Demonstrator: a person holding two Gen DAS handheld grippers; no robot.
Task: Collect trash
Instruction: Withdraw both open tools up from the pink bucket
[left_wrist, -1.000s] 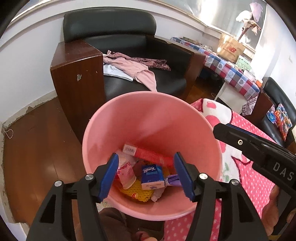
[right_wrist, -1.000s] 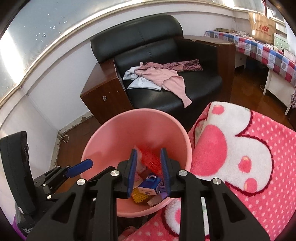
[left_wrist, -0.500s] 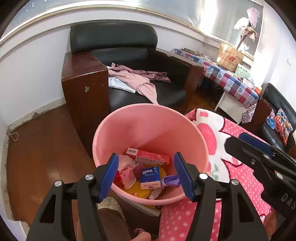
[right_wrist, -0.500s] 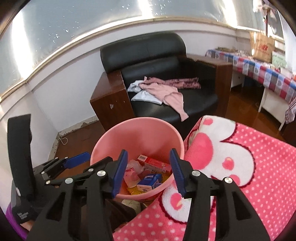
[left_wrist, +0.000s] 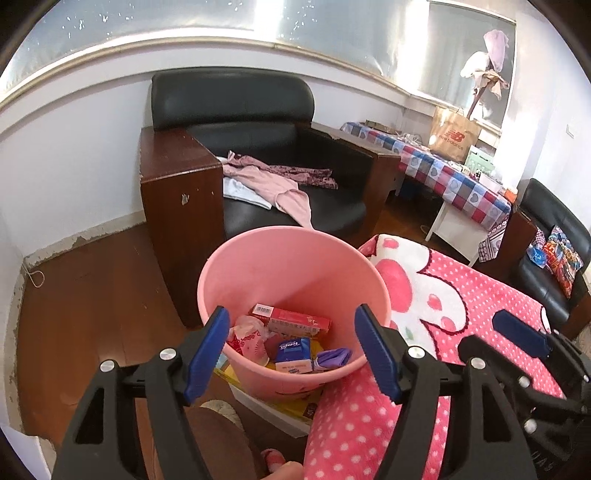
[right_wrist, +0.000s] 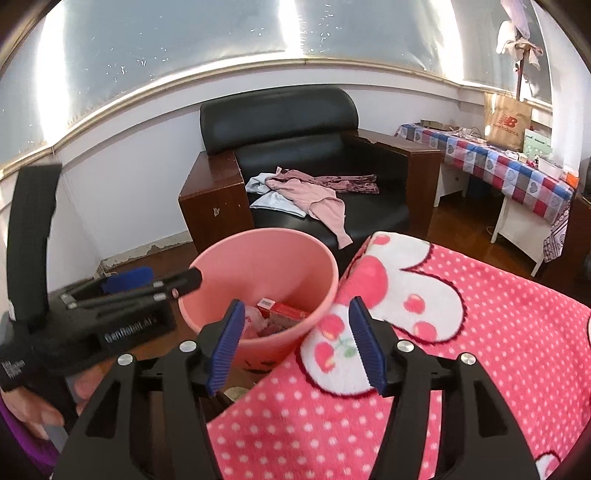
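A pink bin (left_wrist: 291, 266) (right_wrist: 258, 258) stands on the floor beside a pink dotted blanket (left_wrist: 443, 295) (right_wrist: 461, 350). Inside lie a red box (left_wrist: 295, 319) (right_wrist: 284, 310), a blue tissue pack (left_wrist: 293, 350), a pink-printed wrapper (left_wrist: 247, 338), a purple scrap (left_wrist: 332, 357) and something yellow underneath. My left gripper (left_wrist: 291, 349) hangs above the bin's near rim, its jaws opening, nothing between them. My right gripper (right_wrist: 295, 345) is back from the bin over the blanket's edge, jaws opening and empty. Each gripper shows in the other's view: left gripper (right_wrist: 147, 280), right gripper (left_wrist: 524, 339).
A black armchair (left_wrist: 266, 155) with wooden arms holds pink clothes (left_wrist: 273, 184) behind the bin. A table with a checked cloth (left_wrist: 443, 177) and a paper bag (left_wrist: 456, 134) stands at the right. A second black chair (left_wrist: 554, 258) is far right. Wooden floor (left_wrist: 92, 288) lies left.
Both grippers have pulled back and up from the bin, which now looks smaller. The right gripper's jaws have spread from nearly together to wide apart. The left jaws widened a little.
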